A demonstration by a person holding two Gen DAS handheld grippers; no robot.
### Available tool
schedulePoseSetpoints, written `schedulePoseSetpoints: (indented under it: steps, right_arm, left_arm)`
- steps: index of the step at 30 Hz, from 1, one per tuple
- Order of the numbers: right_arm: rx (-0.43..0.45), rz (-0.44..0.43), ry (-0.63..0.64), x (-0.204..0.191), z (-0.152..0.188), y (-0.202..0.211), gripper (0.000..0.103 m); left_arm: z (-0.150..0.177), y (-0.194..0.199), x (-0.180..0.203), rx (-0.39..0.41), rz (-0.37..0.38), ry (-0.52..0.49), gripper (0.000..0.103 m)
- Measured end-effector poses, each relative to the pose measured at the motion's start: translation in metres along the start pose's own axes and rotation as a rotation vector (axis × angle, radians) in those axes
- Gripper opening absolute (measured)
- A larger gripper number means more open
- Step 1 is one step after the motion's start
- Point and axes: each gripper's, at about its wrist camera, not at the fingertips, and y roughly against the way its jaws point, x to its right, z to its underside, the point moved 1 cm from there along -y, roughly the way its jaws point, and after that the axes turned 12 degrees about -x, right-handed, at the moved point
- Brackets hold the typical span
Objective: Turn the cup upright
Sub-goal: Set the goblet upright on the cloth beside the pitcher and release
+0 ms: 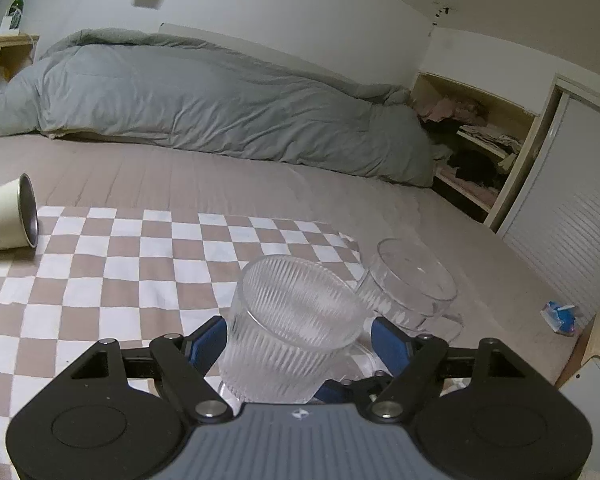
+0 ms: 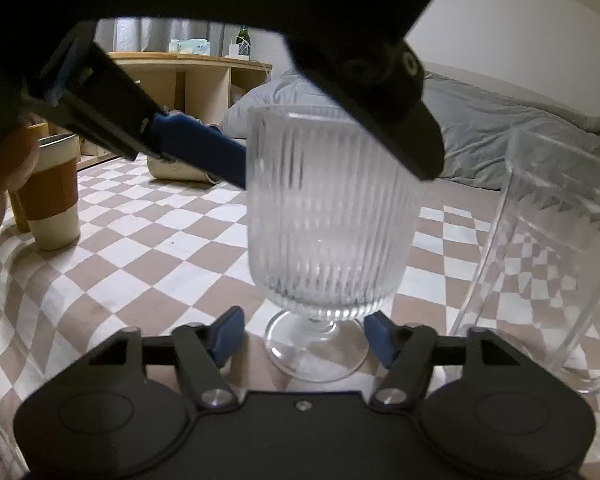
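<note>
A ribbed clear glass goblet (image 1: 288,332) stands upright on the checkered cloth (image 1: 120,280), foot down. My left gripper (image 1: 298,340) has its blue pads against both sides of the bowl, shut on it. In the right wrist view the goblet (image 2: 324,216) fills the middle, with the left gripper reaching in from above and one blue finger (image 2: 200,148) against the bowl. My right gripper (image 2: 304,340) is open, its pads on either side of the goblet's foot without touching.
A clear glass mug (image 1: 412,284) stands right of the goblet, also in the right wrist view (image 2: 548,248). A cream cup (image 1: 8,220) lies on its side at left. A brown-sleeved cup (image 2: 54,192) stands upright. A grey duvet (image 1: 204,100) lies behind.
</note>
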Motion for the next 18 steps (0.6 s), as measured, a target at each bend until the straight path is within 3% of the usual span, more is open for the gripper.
schedulePoseSetpoints:
  steps: [6,10,12,18]
  right_arm:
    - [-0.082,-0.013,-0.123,0.004,-0.011,0.020,0.079]
    - [-0.086,0.008,-0.160,0.003,-0.018,0.045,0.080]
    - [-0.079,0.042,-0.183,0.000,-0.023,0.059,0.093]
    - [-0.072,0.100,-0.169,-0.012,-0.032,0.107,0.098]
  left_arm:
    - [0.004,0.026,0.000,0.000,-0.031,-0.014,0.088]
    - [0.008,0.051,-0.004,0.018,-0.070,-0.008,0.098]
    - [0.011,0.066,-0.004,0.034,-0.093,-0.011,0.101]
    - [0.018,0.106,-0.010,0.049,-0.149,-0.021,0.103]
